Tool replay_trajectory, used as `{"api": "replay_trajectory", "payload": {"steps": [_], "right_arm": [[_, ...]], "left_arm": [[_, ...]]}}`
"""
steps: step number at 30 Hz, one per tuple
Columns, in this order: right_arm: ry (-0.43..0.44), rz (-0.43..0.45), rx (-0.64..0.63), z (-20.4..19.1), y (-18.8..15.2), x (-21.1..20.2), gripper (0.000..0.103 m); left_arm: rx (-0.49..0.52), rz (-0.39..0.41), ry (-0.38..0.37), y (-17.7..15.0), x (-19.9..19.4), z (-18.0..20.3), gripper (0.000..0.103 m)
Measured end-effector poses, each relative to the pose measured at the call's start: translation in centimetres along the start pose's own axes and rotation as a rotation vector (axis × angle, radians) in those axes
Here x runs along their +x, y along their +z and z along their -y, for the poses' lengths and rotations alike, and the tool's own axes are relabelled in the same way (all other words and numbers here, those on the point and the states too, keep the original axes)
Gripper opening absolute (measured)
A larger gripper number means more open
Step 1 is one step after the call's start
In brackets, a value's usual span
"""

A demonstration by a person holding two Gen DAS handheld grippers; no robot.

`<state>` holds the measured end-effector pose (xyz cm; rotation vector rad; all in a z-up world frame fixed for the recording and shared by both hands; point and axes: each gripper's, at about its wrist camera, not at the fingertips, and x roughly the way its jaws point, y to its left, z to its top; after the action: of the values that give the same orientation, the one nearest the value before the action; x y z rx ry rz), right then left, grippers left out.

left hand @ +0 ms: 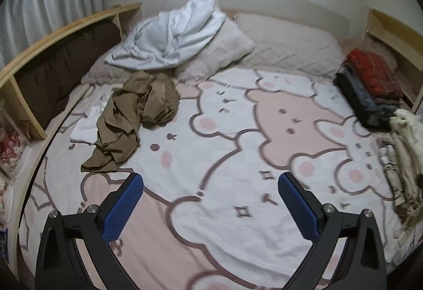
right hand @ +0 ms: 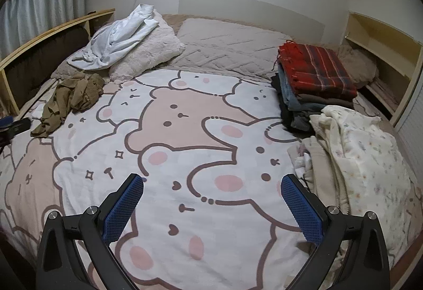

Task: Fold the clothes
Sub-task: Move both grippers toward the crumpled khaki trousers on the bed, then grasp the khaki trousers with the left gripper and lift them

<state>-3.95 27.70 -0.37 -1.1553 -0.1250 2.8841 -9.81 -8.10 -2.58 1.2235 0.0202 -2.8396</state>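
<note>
Both grippers hang over the bed (right hand: 201,210) with nothing in them: the left gripper (left hand: 210,184) and the right gripper (right hand: 212,185) each have their 2 fingers spread wide.

The step in hand looks like fetching the next unfolded piece. The olive garment (left hand: 129,118) is the nearest candidate. To do it well, I would bring the fingers down on an edge or corner of the cloth rather than its bunched middle, pinch only 1 layer, then drag it onto the bare middle of the bed before spreading it flat.

The olive garment lies crumpled ahead and to the left of the left fingers, apart from them, and far to the left of the right gripper. A white garment (left hand: 171,33) is heaped on the pillows (left hand: 219,52) beyond it. A folded stack (right hand: 314,78) sits ahead and right of the right gripper, with a cream pile (right hand: 357,155) beside it.
</note>
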Motion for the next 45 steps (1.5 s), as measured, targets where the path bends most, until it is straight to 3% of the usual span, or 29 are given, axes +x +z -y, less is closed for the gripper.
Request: {"api": "replay_trajectory", "payload": {"steps": [5,9,14,18,20,26,34,35,36,38,42,45], "right_arm": [[0.027,-0.025,0.001,-0.1,0.4,0.9,0.103],[0.035,-0.043,0.001,0.1,0.8,2.1,0.103],[0.035,-0.101,0.028,0.9,1.3,4.9,0.103],[0.037,-0.15,0.048,1.4,1.6,7.3,0.103],[0.036,-0.175,0.05,1.5,1.7,8.5,0.103],[0.042,-0.237,0.043,1.2,1.7,11.1,0.103],[0.041,-0.289,0.034,0.9,1.7,13.3,0.103],[0.041,-0.292,0.033,0.9,1.7,13.5,0.103],[0.041,-0.295,0.031,0.9,1.7,13.6,0.103],[0.04,-0.303,0.031,0.9,1.6,13.9,0.103],[0.044,-0.31,0.041,1.1,1.7,14.2,0.103],[0.053,-0.307,0.051,1.2,1.9,14.3,0.103]], "left_arm": [[-0.004,-0.052,0.039,1.8,7.2,-3.1,0.087],[-0.033,-0.063,0.061,3.9,12.6,-4.5,0.087],[-0.106,-0.085,-0.006,6.8,18.7,-4.7,0.087],[-0.131,-0.111,0.029,8.5,23.3,-4.9,0.087],[-0.144,-0.134,0.06,9.2,25.6,-5.3,0.087],[-0.244,-0.205,0.252,9.9,31.1,-8.8,0.087],[-0.264,-0.237,0.348,11.0,34.3,-10.0,0.089],[-0.265,-0.234,0.347,11.2,34.3,-10.1,0.078],[-0.269,-0.227,0.337,11.4,34.2,-10.3,0.053],[-0.29,-0.209,0.31,12.1,33.1,-10.5,0.032],[-0.306,-0.144,0.278,14.6,28.9,-11.8,0.018],[-0.307,-0.018,0.3,18.1,23.0,-13.3,0.007]]}}
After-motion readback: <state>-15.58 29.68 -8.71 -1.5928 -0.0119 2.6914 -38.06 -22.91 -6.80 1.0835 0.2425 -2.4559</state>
